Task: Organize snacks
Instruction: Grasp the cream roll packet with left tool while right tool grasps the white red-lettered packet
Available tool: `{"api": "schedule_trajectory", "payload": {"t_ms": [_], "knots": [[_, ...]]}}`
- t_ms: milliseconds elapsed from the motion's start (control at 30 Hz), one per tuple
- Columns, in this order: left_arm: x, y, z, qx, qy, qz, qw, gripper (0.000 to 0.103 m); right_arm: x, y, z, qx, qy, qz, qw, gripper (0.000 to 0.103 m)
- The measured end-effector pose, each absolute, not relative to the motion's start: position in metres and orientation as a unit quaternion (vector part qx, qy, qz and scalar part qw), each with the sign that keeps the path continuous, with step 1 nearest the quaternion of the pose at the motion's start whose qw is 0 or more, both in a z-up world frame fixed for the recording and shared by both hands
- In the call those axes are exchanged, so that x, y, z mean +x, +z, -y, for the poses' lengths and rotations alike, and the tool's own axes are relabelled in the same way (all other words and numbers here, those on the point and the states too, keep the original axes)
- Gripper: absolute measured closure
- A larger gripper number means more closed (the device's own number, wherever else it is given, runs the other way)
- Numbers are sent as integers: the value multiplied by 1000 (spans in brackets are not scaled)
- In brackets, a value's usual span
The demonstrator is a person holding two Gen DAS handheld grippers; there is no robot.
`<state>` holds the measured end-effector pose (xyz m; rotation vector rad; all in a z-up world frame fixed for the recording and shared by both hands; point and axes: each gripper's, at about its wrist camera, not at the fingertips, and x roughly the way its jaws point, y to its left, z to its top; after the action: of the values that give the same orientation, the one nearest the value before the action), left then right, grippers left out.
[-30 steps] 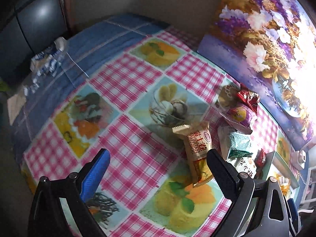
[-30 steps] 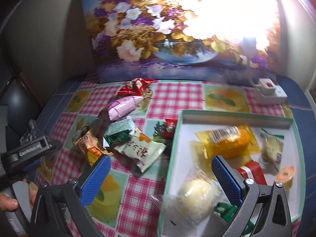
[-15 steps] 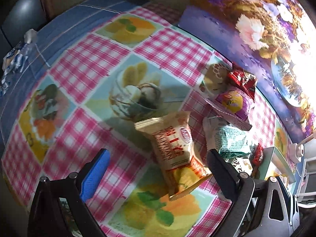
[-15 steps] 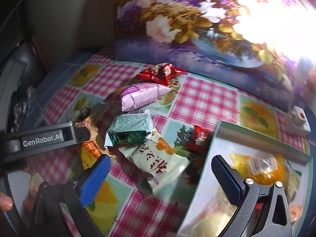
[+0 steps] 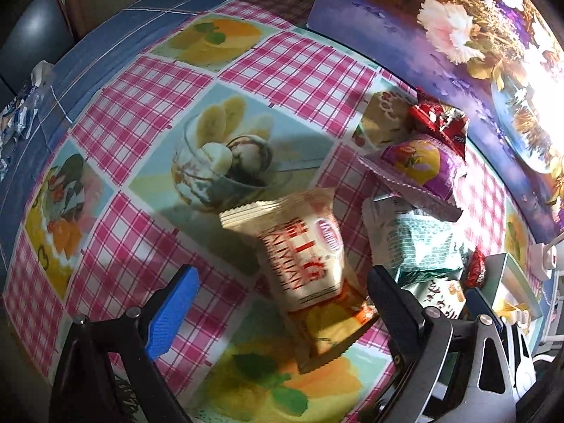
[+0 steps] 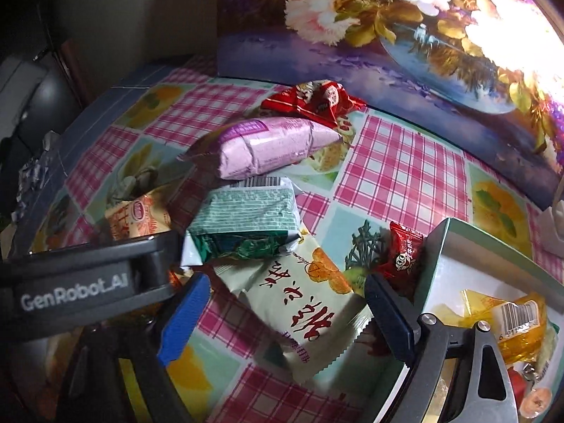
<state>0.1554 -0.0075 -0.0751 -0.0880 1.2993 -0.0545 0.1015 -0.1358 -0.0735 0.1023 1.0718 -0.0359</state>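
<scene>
— How far are you with the snacks?

— I think less than half is done. Near my right tool (image 6: 282,320), the box (image 6: 440,246) already holds some: a yellow pack (image 6: 507,320) and a few small ones at the edge of the view. Six are not yet inside; they lie on the worktop (image 5: 141,112).

— Which are the nearest?

— Under my left tool (image 5: 282,303) lies the beige pack (image 5: 306,253), flat, with red letters and a crimped top edge. The jaws are closing with the pack between them, but the pads do not press it yet. Under my right tool lies the white pack (image 6: 303,303) with red characters, also flat, just beside the box. These jaws are closing too, and nothing is gripped.

— And farther?

— The green pack (image 6: 246,222) rests partly on the white one. A small red candy (image 6: 402,253) lies against the box wall. Behind comes the pink pack (image 6: 271,148), thick like a pillow, and last the red wrapper (image 6: 313,100), crumpled, near the flower picture (image 6: 387,17).

— So what is left?

— I judge all six must go into the box, starting with these two.
</scene>
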Motion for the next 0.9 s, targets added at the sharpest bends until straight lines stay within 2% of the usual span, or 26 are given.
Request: {"api": "schedule_trajectory", "payload": {"t_ms": [67,133,167,267,333,433,900], "knots": [[154,-76,7,-43,-29,-605,794,12,102,-75,137,50,-19,-514,856,12],[153,-78,9,-42,-31,-605,794,25,102,-75,137,48,-18,-517,854,14],[152,-79,10,-42,-34,-606,794,28,102,-75,137,45,-19,-517,854,18],[151,-79,12,-46,-48,-605,794,41,99,-75,136,40,-22,-521,853,23],[151,-78,16,-46,-56,-603,795,53,97,-75,136,39,-22,-523,851,29],[152,-77,20,-40,-61,-600,797,55,94,-75,135,35,-22,-526,850,43],[141,-59,5,-30,-55,-594,802,65,72,-66,138,81,-19,-534,841,46]]}}
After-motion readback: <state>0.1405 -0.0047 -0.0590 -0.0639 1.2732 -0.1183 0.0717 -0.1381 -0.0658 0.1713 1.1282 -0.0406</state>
